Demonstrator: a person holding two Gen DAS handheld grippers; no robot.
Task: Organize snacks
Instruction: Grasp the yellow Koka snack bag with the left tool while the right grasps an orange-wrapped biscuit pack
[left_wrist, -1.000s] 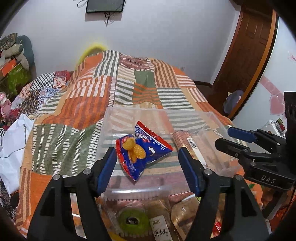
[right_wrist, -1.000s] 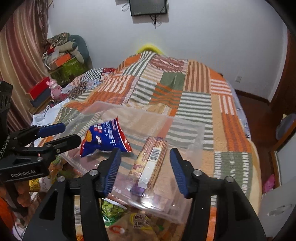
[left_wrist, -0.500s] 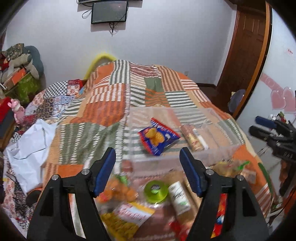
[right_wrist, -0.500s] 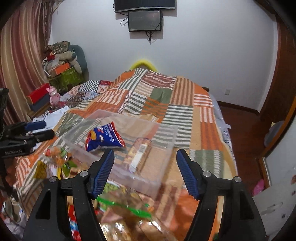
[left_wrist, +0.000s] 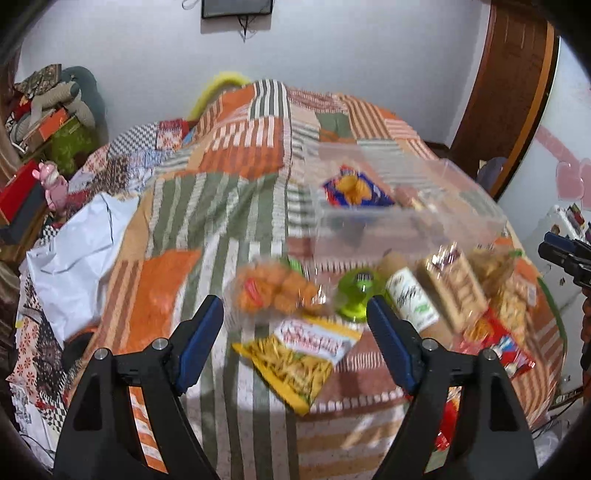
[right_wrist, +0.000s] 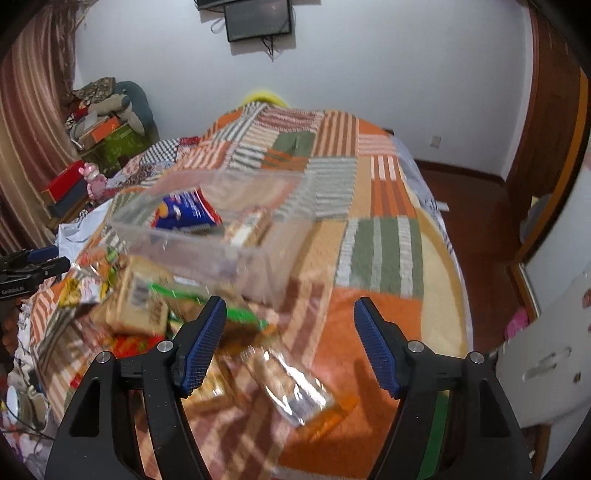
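Note:
A clear plastic bin (left_wrist: 436, 221) stands on the quilted bed and holds a blue cracker bag (left_wrist: 354, 190) and a brown biscuit pack (left_wrist: 410, 195). It also shows in the right wrist view (right_wrist: 207, 251) with the blue bag (right_wrist: 188, 212). Loose snacks lie in front of it: an orange snack bag (left_wrist: 273, 288), a green cup (left_wrist: 356, 295), a yellow fries bag (left_wrist: 295, 362), a clear-wrapped pack (right_wrist: 291, 384). My left gripper (left_wrist: 295, 332) is open and empty above the loose snacks. My right gripper (right_wrist: 290, 339) is open and empty above the clear-wrapped pack.
A white plastic bag (left_wrist: 74, 251) lies at the bed's left edge. Boxes and a pink toy (left_wrist: 51, 181) sit on the far left. A wooden door (left_wrist: 506, 85) stands at the right. A white panel (right_wrist: 546, 354) is at the right edge.
Both grippers have pulled back and up from the bin, still open. The loose snacks in front of the bin have come into view. The blue bag and biscuit pack stay in the bin.

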